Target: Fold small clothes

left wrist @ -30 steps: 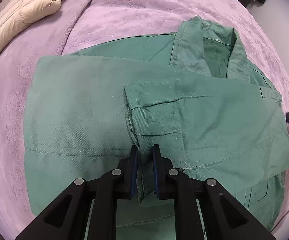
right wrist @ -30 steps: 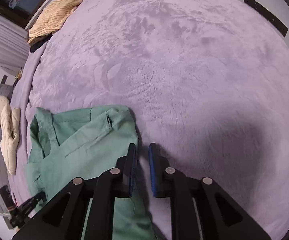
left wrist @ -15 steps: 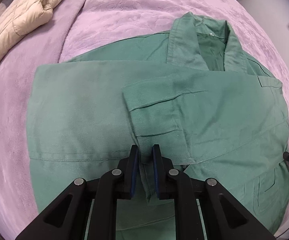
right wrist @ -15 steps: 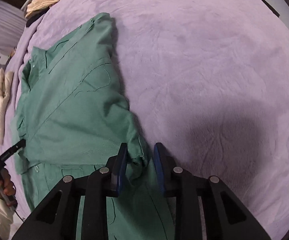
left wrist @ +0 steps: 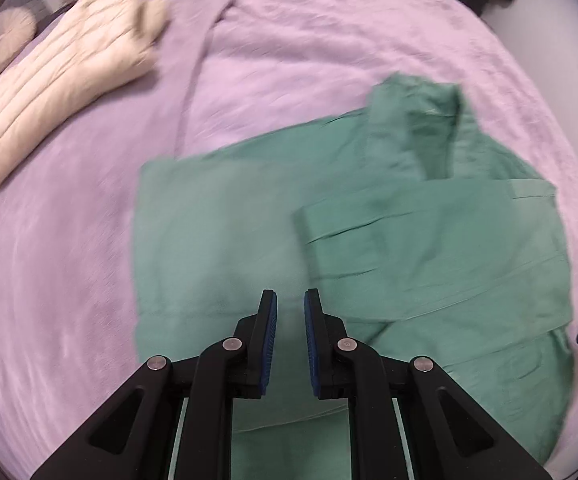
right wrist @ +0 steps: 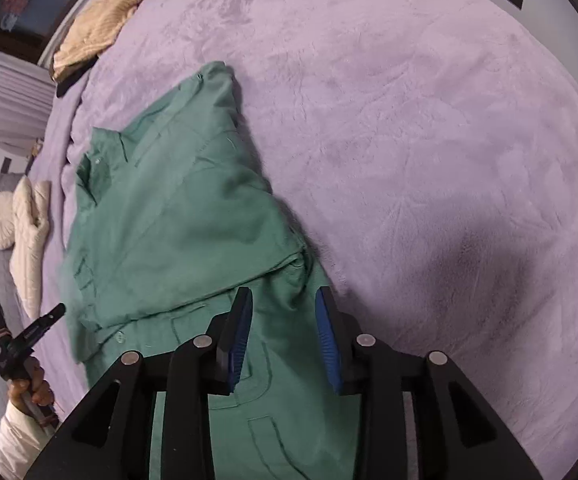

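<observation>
Shirt (left wrist: 369, 240), green, collared, lies on lilac bedspread (left wrist: 289, 60), partly folded: sleeve laid across the body, cuff end near centre, collar at far end. Left-wrist view is motion-blurred.

L gripper (left wrist: 290, 308) sits above the shirt's near part; fingers (left wrist: 269, 320) nearly closed, narrow gap, no cloth visible between them, so released. Seen from the R cam it's at the shirt's left edge, held by a hand (right wrist: 29, 384) w/ a white sleeve (right wrist: 17, 436).

R gripper (right wrist: 285, 308) over the shirt's lower right part, near the edge where cloth meets bedspread. Its fingers (right wrist: 329, 344) have just been opening; now spread apart, fabric lies below/between them but pads aren't pinching it, so released.

Further out: cream quilted jacket (left wrist: 57, 92) on the bed's far left, round cushion (left wrist: 3, 44) beside it, ribbed beige garment (right wrist: 97, 32) at far corner in R view.
</observation>
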